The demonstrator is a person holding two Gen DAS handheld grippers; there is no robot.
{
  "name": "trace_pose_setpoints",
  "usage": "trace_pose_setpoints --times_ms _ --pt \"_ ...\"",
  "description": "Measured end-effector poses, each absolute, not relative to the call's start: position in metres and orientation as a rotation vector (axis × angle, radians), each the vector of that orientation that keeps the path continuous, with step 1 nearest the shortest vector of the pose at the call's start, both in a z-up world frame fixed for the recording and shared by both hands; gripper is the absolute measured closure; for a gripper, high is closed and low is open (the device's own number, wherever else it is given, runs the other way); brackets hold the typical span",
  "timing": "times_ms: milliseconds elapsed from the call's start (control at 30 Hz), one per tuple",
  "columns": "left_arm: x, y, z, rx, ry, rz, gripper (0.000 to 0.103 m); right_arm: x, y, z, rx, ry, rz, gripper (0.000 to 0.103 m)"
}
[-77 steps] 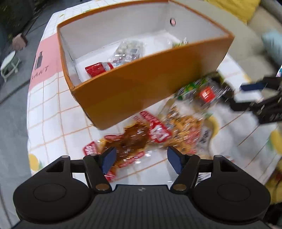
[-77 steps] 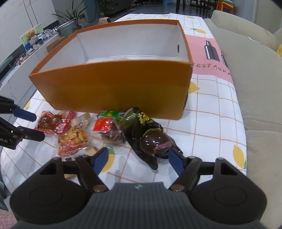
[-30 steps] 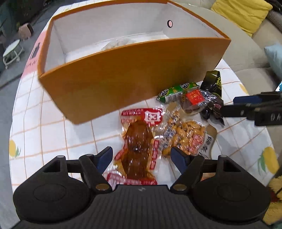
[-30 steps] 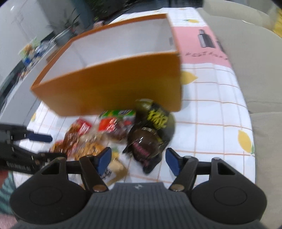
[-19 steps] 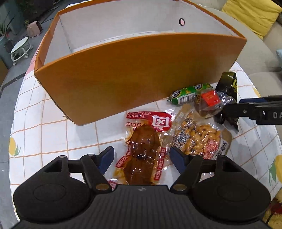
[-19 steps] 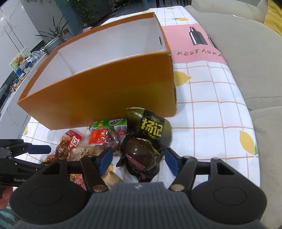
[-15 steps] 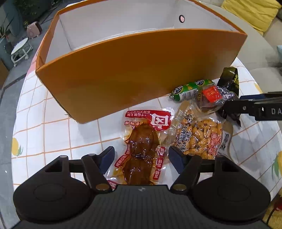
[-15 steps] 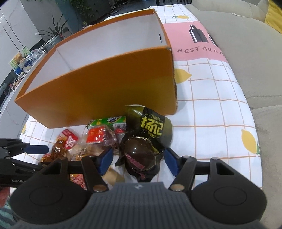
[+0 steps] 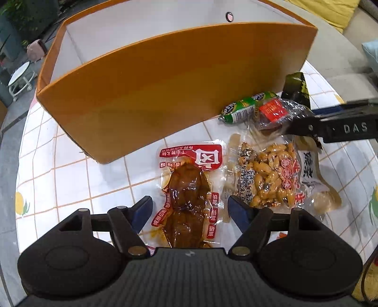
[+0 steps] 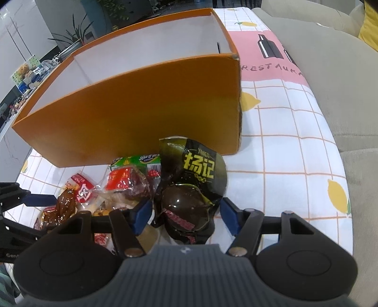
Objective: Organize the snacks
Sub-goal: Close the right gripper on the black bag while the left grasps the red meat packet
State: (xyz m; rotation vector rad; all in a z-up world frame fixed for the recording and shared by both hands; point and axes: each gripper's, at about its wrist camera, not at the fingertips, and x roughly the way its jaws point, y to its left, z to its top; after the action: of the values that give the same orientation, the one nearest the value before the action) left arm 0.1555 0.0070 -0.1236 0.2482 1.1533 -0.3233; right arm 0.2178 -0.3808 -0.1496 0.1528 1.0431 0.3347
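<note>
An orange box [image 9: 165, 94] with white inner walls stands on the tablecloth, and snack packets lie along its near side. My left gripper [image 9: 189, 207] hovers over a brown meat packet with a red label [image 9: 186, 189]. Its jaws are opening, and the packet lies between them untouched. Beside it are a peanut packet [image 9: 269, 174], a green sausage [image 9: 248, 106] and a clear packet with a red tag [image 9: 274, 111]. My right gripper [image 10: 185, 215] straddles a dark egg packet [image 10: 193, 189], its pads close on either side but not pressing.
The white tablecloth [image 10: 283, 153] has an orange grid, lemons and a pink panel. A grey sofa [image 10: 342, 82] runs along the table's right edge, with a yellow cushion [image 9: 330, 11] behind the box. The box's floor is hidden by its near wall [image 10: 141, 113].
My right gripper has come lower and closer, so the dark packet now sits between its fingers. The left gripper has settled nearer the brown packet. No snack has moved.
</note>
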Motion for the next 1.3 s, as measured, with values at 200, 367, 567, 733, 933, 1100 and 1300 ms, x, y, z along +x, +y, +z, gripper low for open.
trace_pose_setpoints --times_ms 200,367,567,733,933,1100,1300 --pt "0.158 0.006 -0.125 0.202 1.162 -0.305 0.024 0.216 -0.376 -0.149 0.108 1.029 0.342 0.043" --pt "0.159 0.001 -0.128 0.188 1.146 -0.283 0.032 0.213 -0.374 -0.148 0.074 1.022 0.343 0.056" --pt "0.15 -0.001 -0.128 0.141 1.137 -0.225 0.034 0.209 -0.378 -0.147 0.083 1.029 0.331 0.06" --pt "0.148 0.009 -0.12 0.078 1.125 -0.188 0.043 0.204 -0.38 -0.145 0.087 1.044 0.337 0.06" --pt "0.146 0.015 -0.113 0.059 1.108 -0.177 0.065 0.2 -0.383 -0.138 0.11 1.044 0.346 0.06" --pt "0.144 0.026 -0.106 -0.037 1.11 -0.198 0.074 0.197 -0.392 -0.133 0.126 1.043 0.344 0.06" --pt "0.136 0.029 -0.101 -0.101 1.11 -0.23 0.083 0.189 -0.395 -0.121 0.146 1.027 0.361 0.06"
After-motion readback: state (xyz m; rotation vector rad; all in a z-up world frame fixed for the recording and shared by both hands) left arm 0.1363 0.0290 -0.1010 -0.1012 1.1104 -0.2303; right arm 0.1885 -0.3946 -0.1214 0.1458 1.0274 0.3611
